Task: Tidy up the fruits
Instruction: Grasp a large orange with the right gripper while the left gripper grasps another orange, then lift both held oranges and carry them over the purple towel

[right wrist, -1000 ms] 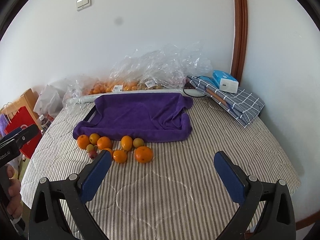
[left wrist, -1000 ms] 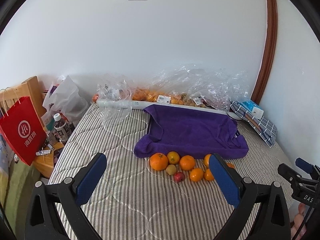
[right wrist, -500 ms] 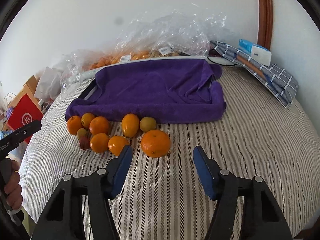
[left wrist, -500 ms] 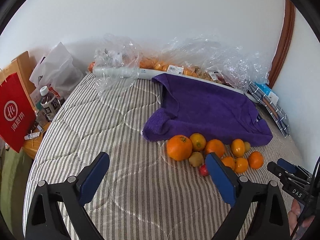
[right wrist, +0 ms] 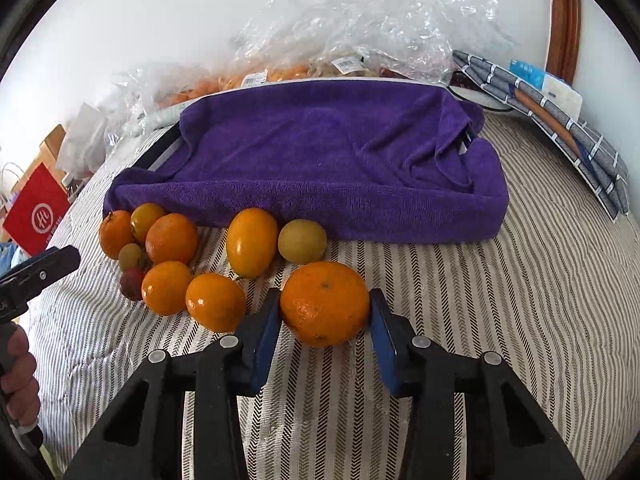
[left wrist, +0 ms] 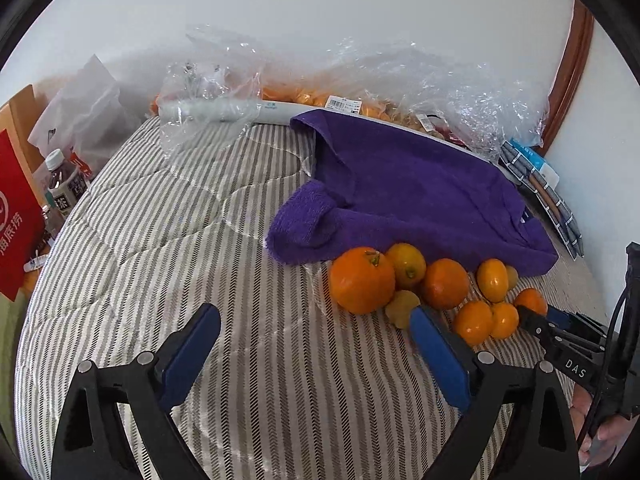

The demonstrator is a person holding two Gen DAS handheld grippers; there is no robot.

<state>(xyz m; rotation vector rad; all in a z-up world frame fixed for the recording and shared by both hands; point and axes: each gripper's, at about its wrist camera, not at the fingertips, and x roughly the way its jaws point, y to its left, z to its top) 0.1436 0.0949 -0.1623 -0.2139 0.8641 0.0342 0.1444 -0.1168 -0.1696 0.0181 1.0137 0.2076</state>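
Several oranges and small fruits lie on the striped bed in front of a tray draped with a purple towel (right wrist: 340, 160). My right gripper (right wrist: 324, 312) has closed around the big orange (right wrist: 324, 304); both blue pads touch its sides while it rests on the bed. My left gripper (left wrist: 316, 324) is open and empty, low over the bed just left of the fruit pile, with a large stemmed orange (left wrist: 362, 280) ahead of it. The towel (left wrist: 412, 196) also shows in the left wrist view. The right gripper's tip (left wrist: 560, 332) shows at the pile's right.
Clear plastic bags of fruit (right wrist: 360, 40) line the wall behind the tray. A folded checked cloth with a blue box (right wrist: 560, 112) lies at the right. A red paper bag (left wrist: 16, 216) and bottles (left wrist: 64, 188) stand off the bed's left edge.
Both grippers moved forward and down to the fruit. The right gripper's jaws narrowed from wide open and now clasp the big orange. The left gripper stays open.
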